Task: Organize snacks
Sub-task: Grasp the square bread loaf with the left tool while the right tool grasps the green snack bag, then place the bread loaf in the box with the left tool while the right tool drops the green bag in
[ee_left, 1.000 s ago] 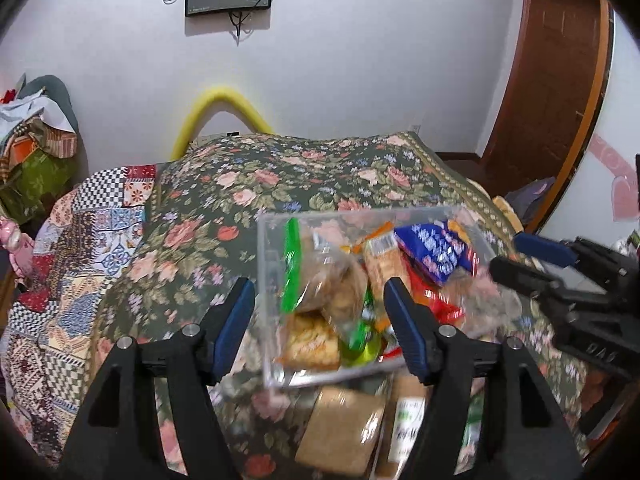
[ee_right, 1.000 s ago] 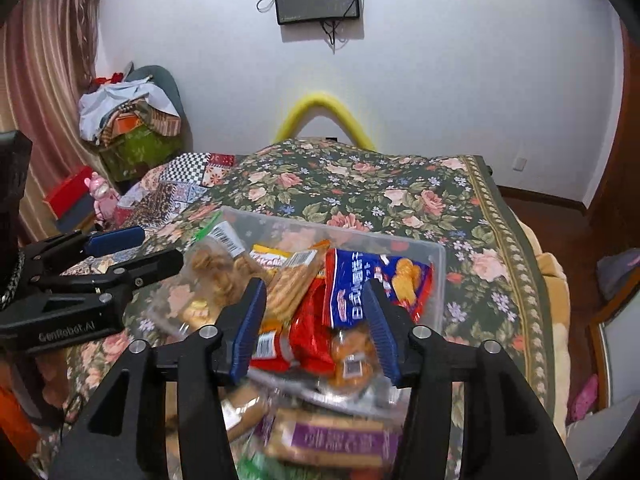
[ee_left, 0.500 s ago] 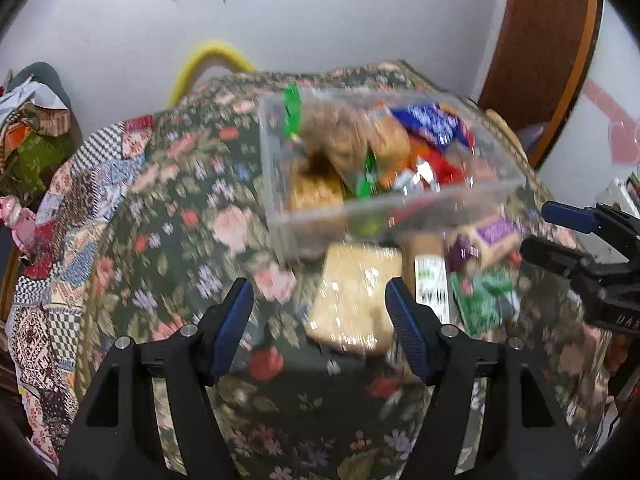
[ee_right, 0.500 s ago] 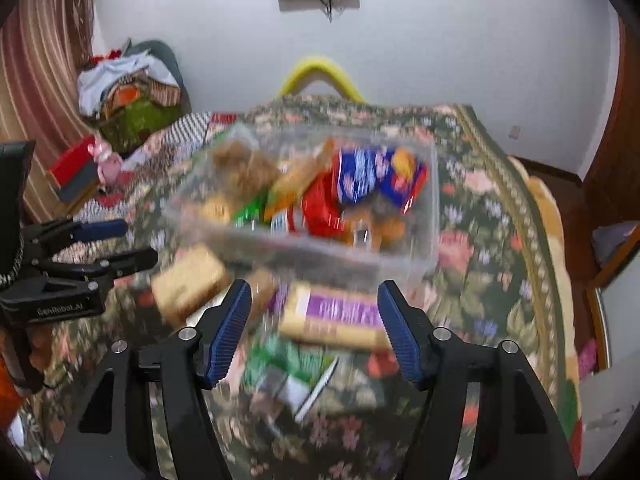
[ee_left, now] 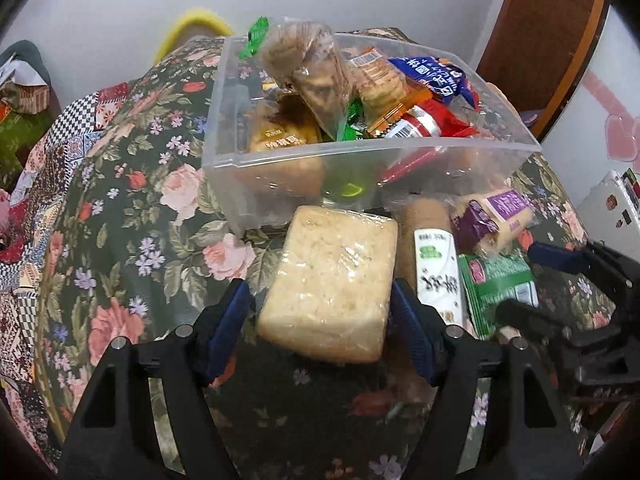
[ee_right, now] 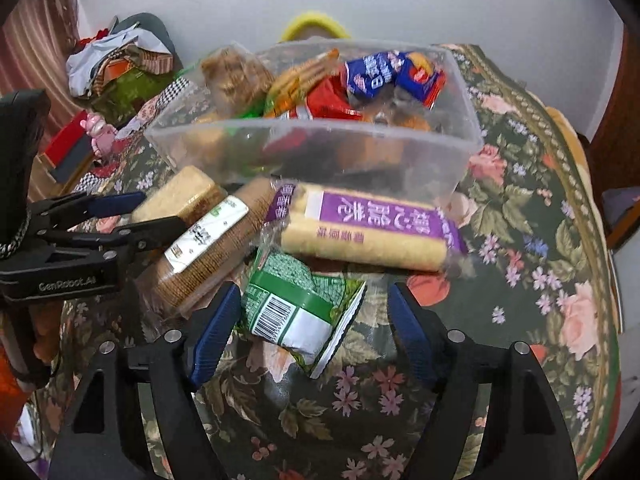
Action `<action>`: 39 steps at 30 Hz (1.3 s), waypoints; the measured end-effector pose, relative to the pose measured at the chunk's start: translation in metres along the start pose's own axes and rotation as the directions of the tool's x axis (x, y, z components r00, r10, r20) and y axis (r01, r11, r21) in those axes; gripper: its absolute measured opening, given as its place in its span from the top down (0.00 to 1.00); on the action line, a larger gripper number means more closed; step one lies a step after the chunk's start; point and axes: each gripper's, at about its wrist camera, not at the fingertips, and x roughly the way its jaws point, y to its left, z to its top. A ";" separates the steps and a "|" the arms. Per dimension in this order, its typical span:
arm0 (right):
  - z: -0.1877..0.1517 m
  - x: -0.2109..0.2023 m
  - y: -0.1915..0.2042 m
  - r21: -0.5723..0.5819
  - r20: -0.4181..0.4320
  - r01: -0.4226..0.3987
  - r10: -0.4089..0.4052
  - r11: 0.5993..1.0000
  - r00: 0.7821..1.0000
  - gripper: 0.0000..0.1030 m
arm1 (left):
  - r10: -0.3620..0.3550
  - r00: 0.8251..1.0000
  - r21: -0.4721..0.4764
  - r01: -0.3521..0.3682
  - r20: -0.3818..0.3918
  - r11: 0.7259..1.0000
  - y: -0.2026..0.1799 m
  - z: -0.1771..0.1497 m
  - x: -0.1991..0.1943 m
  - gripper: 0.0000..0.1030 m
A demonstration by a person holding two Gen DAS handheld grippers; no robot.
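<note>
A clear plastic bin (ee_left: 360, 168) full of snack packs stands on the floral bedspread; it also shows in the right wrist view (ee_right: 312, 148). In front of it lie a pale rice-cake block (ee_left: 332, 280), a brown cracker roll with a white label (ee_left: 432, 264), a purple-labelled pack (ee_right: 372, 228) and a green packet (ee_right: 296, 308). My left gripper (ee_left: 320, 320) is open, its jaws either side of the rice-cake block's near end. My right gripper (ee_right: 312, 328) is open, its jaws either side of the green packet.
The bed (ee_right: 540, 260) drops off at the right edge. A pile of clothes and boxes (ee_right: 112, 76) sits at the far left. A yellow hoop (ee_left: 192, 28) stands behind the bin, a brown door (ee_left: 544, 40) at the right.
Both grippers have dropped from above the bin down to the loose snacks in front of it, staying open.
</note>
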 end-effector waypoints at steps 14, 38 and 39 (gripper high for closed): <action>-0.004 0.009 0.011 -0.004 -0.013 -0.022 0.022 1.000 1.000 0.28 | -0.034 0.999 -0.018 0.034 -0.003 0.999 0.001 -0.006 0.012 0.45; -0.011 -0.033 -0.008 0.018 0.067 -0.035 0.034 0.999 0.997 0.58 | -0.006 0.989 -0.068 0.016 0.148 0.998 0.012 -0.009 -0.073 0.47; -0.010 -0.036 -0.008 0.018 0.074 -0.035 0.034 0.999 0.997 0.58 | -0.005 0.987 -0.067 0.016 0.159 0.998 0.012 -0.007 -0.076 0.47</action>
